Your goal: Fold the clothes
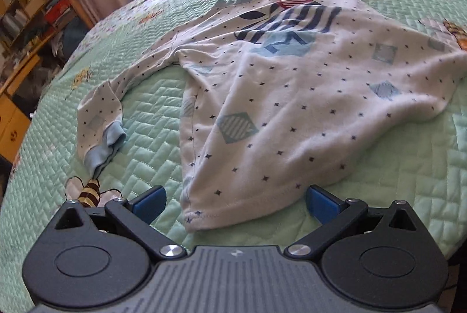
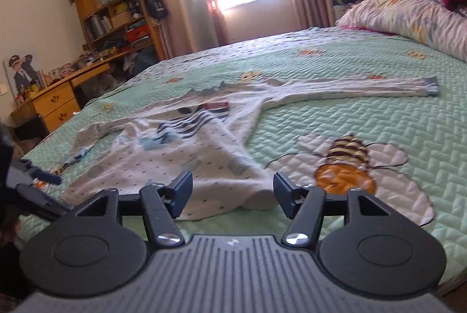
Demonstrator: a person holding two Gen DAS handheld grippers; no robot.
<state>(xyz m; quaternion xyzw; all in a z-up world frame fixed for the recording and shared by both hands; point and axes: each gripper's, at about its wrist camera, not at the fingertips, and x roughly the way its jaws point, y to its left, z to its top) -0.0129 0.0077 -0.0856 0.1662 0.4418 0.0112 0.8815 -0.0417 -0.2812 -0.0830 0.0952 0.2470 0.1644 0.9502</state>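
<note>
White long-sleeved star-print shirt [image 1: 286,97] with striped chest graphic spread flat on mint-green quilted bedspread [image 1: 146,114]; 1 sleeve stretched away from shirt body, other bent beside it; left gripper [image 1: 235,203] released, blue pads either side of shirt's lower hem corner; right gripper [image 2: 232,195] released, straddling shirt's opposite hem corner; embroidered bee patch [image 2: 347,167] just beside shirt.

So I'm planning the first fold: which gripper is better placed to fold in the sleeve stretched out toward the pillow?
Right gripper. That sleeve lies on its side of the shirt; the left gripper faces the opposite hem corner.
</note>
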